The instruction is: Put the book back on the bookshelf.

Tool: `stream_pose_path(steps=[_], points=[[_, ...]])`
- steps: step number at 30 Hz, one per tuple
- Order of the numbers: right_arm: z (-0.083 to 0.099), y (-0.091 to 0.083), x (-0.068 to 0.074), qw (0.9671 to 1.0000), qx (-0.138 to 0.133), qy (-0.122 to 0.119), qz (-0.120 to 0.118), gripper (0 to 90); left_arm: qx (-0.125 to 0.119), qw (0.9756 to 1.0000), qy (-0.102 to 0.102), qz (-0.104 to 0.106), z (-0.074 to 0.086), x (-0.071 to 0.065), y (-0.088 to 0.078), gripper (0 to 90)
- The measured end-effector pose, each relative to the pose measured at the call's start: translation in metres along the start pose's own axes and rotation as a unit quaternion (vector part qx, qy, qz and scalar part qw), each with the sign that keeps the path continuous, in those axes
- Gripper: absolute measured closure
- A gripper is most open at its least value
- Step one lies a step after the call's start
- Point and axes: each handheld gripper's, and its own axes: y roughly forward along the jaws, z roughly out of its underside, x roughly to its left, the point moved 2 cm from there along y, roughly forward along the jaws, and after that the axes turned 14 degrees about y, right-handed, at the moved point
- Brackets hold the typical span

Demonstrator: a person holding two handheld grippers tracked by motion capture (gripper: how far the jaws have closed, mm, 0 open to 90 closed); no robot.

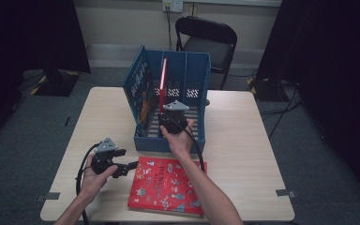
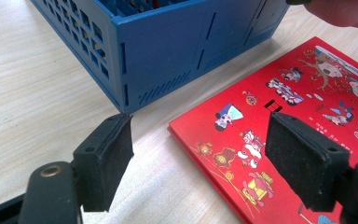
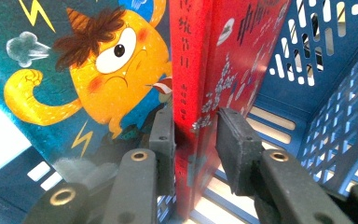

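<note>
With the right gripper (image 3: 193, 135) clamped on the upright red book (image 3: 200, 70) in the rack (image 1: 197, 84), set it squarely beside the blue book (image 3: 88, 70) before releasing, while the left gripper (image 2: 198, 154) waits open.

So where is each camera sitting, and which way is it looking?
High view: above the person's side, looking forward and down on the table, the blue crate and both forearms with the left tongs and right tongs.
Left gripper view: rides on the left tongs, looking between open jaws at the flat red book and the crate's corner.
Right gripper view: rides on the right tongs, looking into the crate at the upright red book.
Shared: all three show the blue crate.
</note>
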Motion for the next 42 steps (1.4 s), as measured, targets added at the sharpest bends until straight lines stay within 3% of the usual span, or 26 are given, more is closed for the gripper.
stream_pose_path(steps=[8,12,15,20,26,34,38,42], points=[[0.001,-0.009,0.001,0.9998,-0.001,0.005,-0.021,59.1,0.0,1.0,-0.006,0.001,0.0,0.0,0.0,23.5],[0.005,-0.018,0.001,0.9995,0.001,-0.011,-0.031,57.2,0.0,1.0,-0.008,0.003,-0.001,0.0,0.0,24.1],[0.006,-0.029,-0.001,0.999,0.002,-0.01,-0.044,55.0,0.002,0.9999,-0.009,0.005,-0.001,-0.001,0.001,24.0],[0.005,-0.052,-0.006,0.9972,0.011,-0.03,-0.068,51.3,0.012,0.9999,-0.007,0.01,-0.002,-0.004,0.003,24.0],[0.008,-0.088,-0.017,0.9949,0.013,-0.041,-0.091,50.0,0.018,0.9995,-0.02,0.018,-0.002,-0.005,0.004,24.6],[0.035,-0.135,-0.036,0.9938,0.031,-0.049,-0.095,48.8,0.028,0.9994,-0.009,0.018,-0.003,-0.01,0.008,25.5],[0.051,-0.148,-0.048,0.994,0.045,-0.044,-0.089,48.9,0.033,0.9992,-0.006,0.022,-0.001,-0.013,0.011,28.0],[0.075,-0.149,-0.063,0.9934,0.074,-0.043,-0.076,48.8,0.038,0.9988,-0.021,0.023,0.002,-0.015,0.015,31.2]])
